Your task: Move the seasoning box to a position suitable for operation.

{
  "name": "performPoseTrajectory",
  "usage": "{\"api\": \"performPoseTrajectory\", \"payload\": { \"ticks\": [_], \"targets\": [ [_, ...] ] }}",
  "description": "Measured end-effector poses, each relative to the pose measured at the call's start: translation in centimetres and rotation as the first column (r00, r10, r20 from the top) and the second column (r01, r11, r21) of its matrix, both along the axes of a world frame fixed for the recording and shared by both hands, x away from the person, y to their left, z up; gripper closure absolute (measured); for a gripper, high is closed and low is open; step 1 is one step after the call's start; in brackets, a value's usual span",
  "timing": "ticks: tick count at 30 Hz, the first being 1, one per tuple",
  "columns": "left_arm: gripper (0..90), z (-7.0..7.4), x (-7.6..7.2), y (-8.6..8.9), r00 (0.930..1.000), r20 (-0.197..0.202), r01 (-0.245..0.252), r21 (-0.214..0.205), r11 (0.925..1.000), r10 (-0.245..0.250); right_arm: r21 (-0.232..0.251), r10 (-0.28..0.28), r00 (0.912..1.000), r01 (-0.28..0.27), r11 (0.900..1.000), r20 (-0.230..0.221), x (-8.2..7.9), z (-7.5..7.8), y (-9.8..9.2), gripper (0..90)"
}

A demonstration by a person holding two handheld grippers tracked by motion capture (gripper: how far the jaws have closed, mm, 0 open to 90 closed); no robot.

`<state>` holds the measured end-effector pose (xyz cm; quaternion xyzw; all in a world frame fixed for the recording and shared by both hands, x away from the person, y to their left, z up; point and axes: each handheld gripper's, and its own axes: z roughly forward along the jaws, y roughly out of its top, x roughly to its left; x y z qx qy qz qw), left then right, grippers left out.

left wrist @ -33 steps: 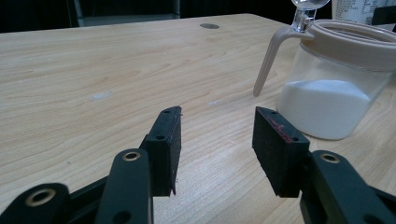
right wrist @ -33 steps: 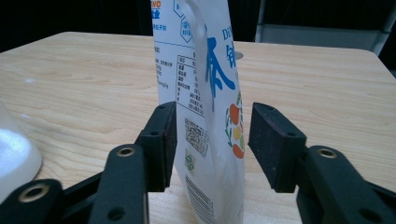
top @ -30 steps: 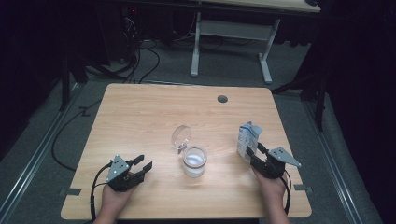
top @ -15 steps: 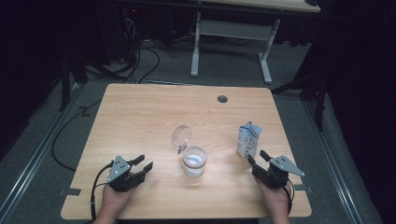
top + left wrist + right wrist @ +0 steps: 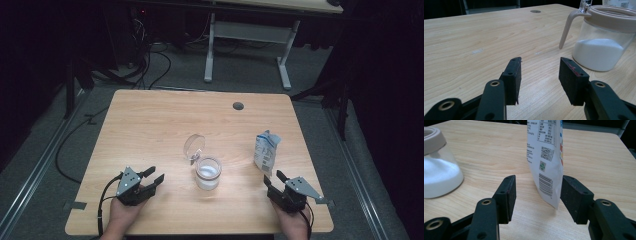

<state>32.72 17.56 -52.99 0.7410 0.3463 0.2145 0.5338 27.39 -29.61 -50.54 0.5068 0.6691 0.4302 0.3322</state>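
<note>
A glass jar [image 5: 207,172] half full of white powder stands mid-table, its round lid [image 5: 193,145] tipped up behind it. A white and blue pouch [image 5: 266,150] stands upright to its right. My right gripper [image 5: 274,178] rests just in front of the pouch, open. Its jaws have just been closing a little, and neither pad touches the pouch [image 5: 546,150], which stands just beyond the tips of this gripper [image 5: 538,178]. My left gripper [image 5: 154,175] lies at the near left, open and empty. In its own view my left gripper [image 5: 540,62] points past the jar [image 5: 602,52].
The wooden table [image 5: 150,125] has a round cable hole [image 5: 238,106] near its far edge. Beyond it stand a white desk frame [image 5: 247,45] and loose cables [image 5: 150,65] on the dark floor. The jar [image 5: 439,175] sits left of the right gripper's jaws.
My right gripper has drawn back from the pouch toward the table's near edge. The pouch stays standing where it was. The left gripper has not moved.
</note>
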Motion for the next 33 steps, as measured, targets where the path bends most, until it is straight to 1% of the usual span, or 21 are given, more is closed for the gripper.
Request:
{"api": "performPoseTrajectory", "payload": {
  "ticks": [3,10,13,16,19,24,26,30,33],
  "targets": [
    [53.0,0.0,0.0,0.0,1.0000,0.002,0.001,0.002,1.0000,-0.001,-0.016,0.002,1.0000,-0.002,0.9999,0.010,-0.1,0.2,0.3,47.0],
    [53.0,0.0,-0.1,0.0,1.0000,0.002,0.001,0.006,1.0000,-0.001,-0.019,0.037,0.9991,-0.037,0.9991,0.022,-0.1,0.6,1.6,48.7],
    [52.9,0.0,-0.1,0.0,1.0000,0.001,0.000,0.006,1.0000,0.000,-0.015,0.059,0.9981,-0.058,0.9982,0.019,0.1,0.7,2.2,48.6],
    [52.9,0.0,-0.1,0.0,1.0000,0.001,0.000,0.009,1.0000,0.000,-0.014,0.089,0.9959,-0.089,0.9959,0.012,0.7,0.8,3.0,48.8],
    [52.9,0.0,0.0,-0.1,1.0000,-0.003,-0.006,0.014,0.9999,0.006,-0.015,0.106,0.9943,-0.106,0.9943,0.010,1.3,0.8,3.8,50.1],
    [53.2,-0.1,0.2,-0.2,0.9998,-0.016,-0.013,0.021,0.9997,0.014,-0.017,0.153,0.9881,-0.153,0.9880,0.011,2.0,0.7,5.4,53.2],
    [53.2,-0.1,0.2,-0.2,0.9997,-0.020,-0.014,0.027,0.9995,0.015,-0.021,0.177,0.9842,-0.177,0.9840,0.003,2.2,0.6,6.0,53.9],
    [53.5,0.0,0.2,-0.2,0.9996,-0.019,-0.020,0.026,0.9995,0.021,-0.035,0.217,0.9762,-0.217,0.9756,-0.001,2.6,0.4,7.1,56.8],
    [54.2,0.0,0.4,-0.3,0.9987,-0.038,-0.033,0.029,0.9990,0.035,-0.038,0.233,0.9725,-0.233,0.9718,-0.002,2.8,0.3,7.6,58.1]
  ]
}}
